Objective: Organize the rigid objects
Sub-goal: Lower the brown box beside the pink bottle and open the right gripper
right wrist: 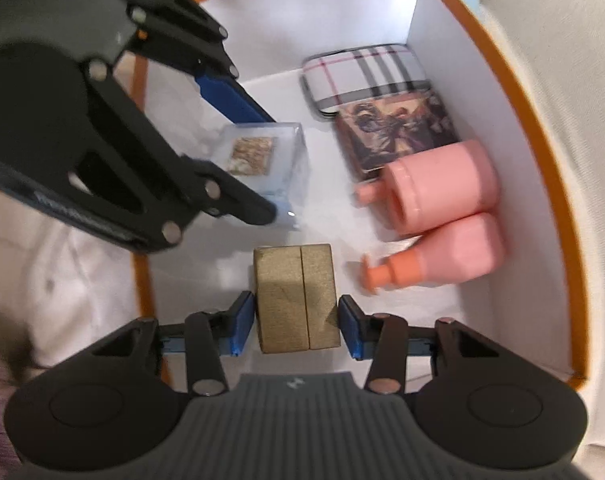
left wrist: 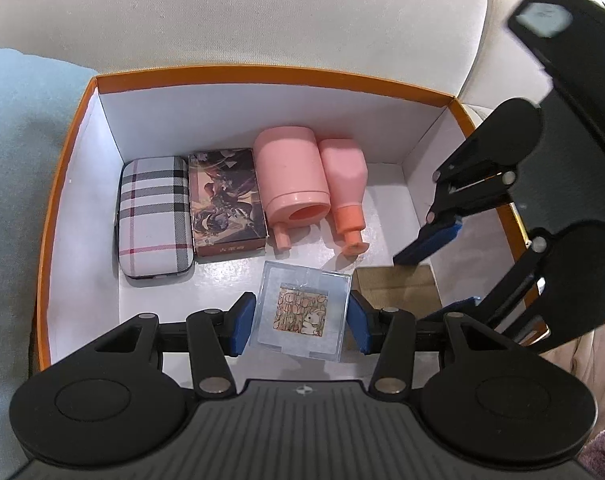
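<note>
- Four things already lie in a row along the far wall of the orange-rimmed box (left wrist: 262, 74): a plaid case (left wrist: 156, 216), a picture-printed card box (left wrist: 227, 200) just beside it, then a wide pink bottle (left wrist: 292, 178) and a narrower pink bottle (left wrist: 344, 188), both on their sides with necks pointing away from that wall.
- The left gripper (left wrist: 300, 318) stands inside the box in front of that row, its blue pads against the sides of a clear square case (left wrist: 300, 312) with a small picture in it; it looks pinched.
- The right gripper (right wrist: 294, 318) reaches down in the box's near corner beside the narrow bottle, its jaws around a gold box (right wrist: 296, 300); the left pad touches it, while a slight gap seems to remain at the right pad, so the grip is unsure.
- Judged from this, sorting is well on: these two last pieces need setting down and releasing.
- The grippers work close together; the bottle necks crowd the free floor.
</note>
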A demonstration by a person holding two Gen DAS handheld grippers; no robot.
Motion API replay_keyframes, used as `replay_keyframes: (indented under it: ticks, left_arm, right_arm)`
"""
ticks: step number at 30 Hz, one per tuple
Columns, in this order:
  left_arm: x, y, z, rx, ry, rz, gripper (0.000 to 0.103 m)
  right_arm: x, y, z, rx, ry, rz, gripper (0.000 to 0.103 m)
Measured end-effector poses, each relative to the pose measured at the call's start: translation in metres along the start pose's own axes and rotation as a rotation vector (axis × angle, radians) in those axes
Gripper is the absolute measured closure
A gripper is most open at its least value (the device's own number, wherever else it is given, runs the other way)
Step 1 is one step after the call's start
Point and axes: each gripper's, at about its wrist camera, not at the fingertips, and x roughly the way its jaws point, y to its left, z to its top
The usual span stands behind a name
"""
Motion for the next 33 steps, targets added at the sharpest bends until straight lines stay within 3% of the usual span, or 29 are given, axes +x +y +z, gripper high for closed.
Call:
replay_keyframes:
  ticks: [6, 22, 26, 28, 30, 33]
  left_arm:
    - [0.003, -0.005, 0.000, 0.005, 0.003, -0.020, 0.047]
    - [0.016, -0.018, 0.003, 0.001, 0.015, -0.055, 0.047]
    - [0.021, -0.026, 0.007, -0.004, 0.011, -0.093, 0.047]
    - [0.022, -0.030, 0.009, -0.001, 0.010, -0.095, 0.047]
    - [0.024, -0.032, 0.012, -0.001, 0.008, -0.093, 0.047]
    - [0.024, -0.033, 0.014, -0.008, -0.001, -0.095, 0.047]
  right_arm:
    - [0.017, -0.016, 0.004, 0.076, 0.090, 0.093, 0.056]
    - [0.017, -0.044, 0.001, 0.041, 0.123, -0.056, 0.055]
    - [0.008, -0.050, 0.000, 0.057, 0.132, -0.050, 0.069]
    - [0.007, -0.056, 0.003, 0.077, 0.133, -0.056, 0.069]
    - [0.010, -0.059, 0.006, 0.063, 0.139, -0.119, 0.077]
    - [0.015, -0.059, 0.007, 0.035, 0.160, -0.181, 0.077]
